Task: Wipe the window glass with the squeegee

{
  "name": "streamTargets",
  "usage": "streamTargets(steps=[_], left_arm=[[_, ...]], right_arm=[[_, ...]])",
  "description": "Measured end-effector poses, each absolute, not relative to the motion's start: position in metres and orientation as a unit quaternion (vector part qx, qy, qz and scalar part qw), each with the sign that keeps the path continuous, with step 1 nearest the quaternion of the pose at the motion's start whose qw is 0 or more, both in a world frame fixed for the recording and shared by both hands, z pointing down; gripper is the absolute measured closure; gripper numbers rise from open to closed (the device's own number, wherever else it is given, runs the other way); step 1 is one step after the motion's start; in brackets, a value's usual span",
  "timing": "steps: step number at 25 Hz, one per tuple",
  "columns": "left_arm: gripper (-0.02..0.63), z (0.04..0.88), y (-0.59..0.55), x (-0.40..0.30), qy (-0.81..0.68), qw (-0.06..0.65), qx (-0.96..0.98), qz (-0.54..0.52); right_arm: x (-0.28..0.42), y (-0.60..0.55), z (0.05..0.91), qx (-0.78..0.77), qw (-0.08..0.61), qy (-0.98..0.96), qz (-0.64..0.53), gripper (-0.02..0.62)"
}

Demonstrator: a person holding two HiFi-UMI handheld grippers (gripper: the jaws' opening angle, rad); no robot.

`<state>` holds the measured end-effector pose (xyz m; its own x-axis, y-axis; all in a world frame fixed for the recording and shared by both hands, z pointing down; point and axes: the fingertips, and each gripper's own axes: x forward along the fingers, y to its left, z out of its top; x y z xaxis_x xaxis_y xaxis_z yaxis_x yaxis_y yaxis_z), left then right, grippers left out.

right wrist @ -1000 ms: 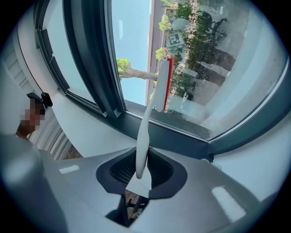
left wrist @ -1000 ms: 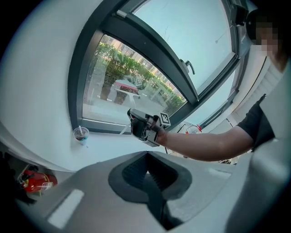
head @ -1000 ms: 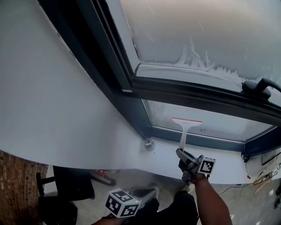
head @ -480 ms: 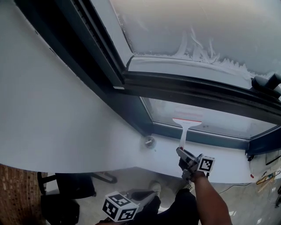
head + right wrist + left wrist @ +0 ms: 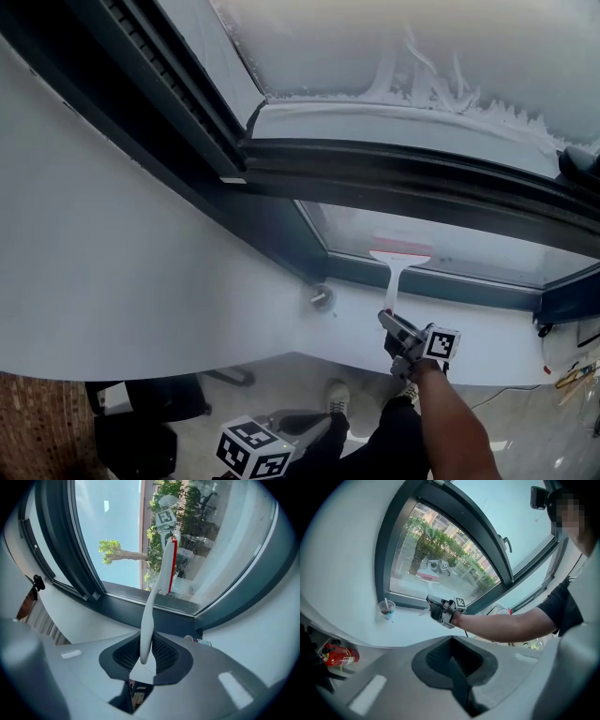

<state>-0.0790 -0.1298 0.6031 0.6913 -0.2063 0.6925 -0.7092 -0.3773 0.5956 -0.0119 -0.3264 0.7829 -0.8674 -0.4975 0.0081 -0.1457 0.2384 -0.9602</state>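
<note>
A white squeegee (image 5: 397,267) with a red blade rests against the lower window pane (image 5: 469,246), just above the dark bottom frame. My right gripper (image 5: 397,330) is shut on its handle over the white sill. In the right gripper view the handle (image 5: 149,616) rises from between the jaws to the red blade (image 5: 174,564), which lies on the glass. My left gripper (image 5: 309,427) hangs low at the bottom of the head view, away from the window, shut and empty. From the left gripper view I see the right gripper (image 5: 440,610) at the sill.
A lidded drink cup (image 5: 321,297) with a straw stands on the white sill (image 5: 487,342), left of the squeegee. The upper pane (image 5: 422,47) is streaked with foam. A window handle (image 5: 581,161) sticks out at the right. A red fire extinguisher (image 5: 337,656) lies below the sill.
The squeegee blade has slid down the lower pane toward the bottom frame. The head view has shifted, so the window frame sits higher. My left gripper stays low.
</note>
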Motion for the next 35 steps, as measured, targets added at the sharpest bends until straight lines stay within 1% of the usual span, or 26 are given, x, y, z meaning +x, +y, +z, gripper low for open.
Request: streamTargets(steps=[7, 9, 14, 18, 21, 26, 35], left_arm=[[0.606, 0.623, -0.120, -0.088, -0.287, 0.477, 0.786, 0.270], [0.606, 0.627, -0.118, -0.088, -0.287, 0.479, 0.784, 0.273], [0.606, 0.633, -0.113, -0.087, -0.285, 0.483, 0.780, 0.278], [0.606, 0.636, -0.112, -0.088, -0.284, 0.485, 0.778, 0.279], [0.606, 0.637, -0.112, -0.088, -0.284, 0.486, 0.778, 0.280], [0.606, 0.635, -0.111, -0.084, -0.275, 0.483, 0.782, 0.282], [0.606, 0.608, -0.119, -0.081, -0.272, 0.474, 0.788, 0.283]], right_arm=[[-0.007, -0.327, 0.820, -0.223, 0.143, 0.757, -0.598, 0.508], [-0.008, -0.329, 0.826, -0.219, 0.151, 0.752, -0.603, 0.508], [-0.002, -0.325, 0.853, -0.244, 0.133, 0.720, -0.635, 0.508], [-0.004, -0.326, 0.854, -0.231, 0.145, 0.723, -0.635, 0.508], [-0.002, -0.322, 0.862, -0.245, 0.130, 0.707, -0.650, 0.508], [0.002, -0.323, 0.862, -0.256, 0.122, 0.699, -0.656, 0.508], [0.004, -0.312, 0.819, -0.237, 0.142, 0.741, -0.612, 0.508]])
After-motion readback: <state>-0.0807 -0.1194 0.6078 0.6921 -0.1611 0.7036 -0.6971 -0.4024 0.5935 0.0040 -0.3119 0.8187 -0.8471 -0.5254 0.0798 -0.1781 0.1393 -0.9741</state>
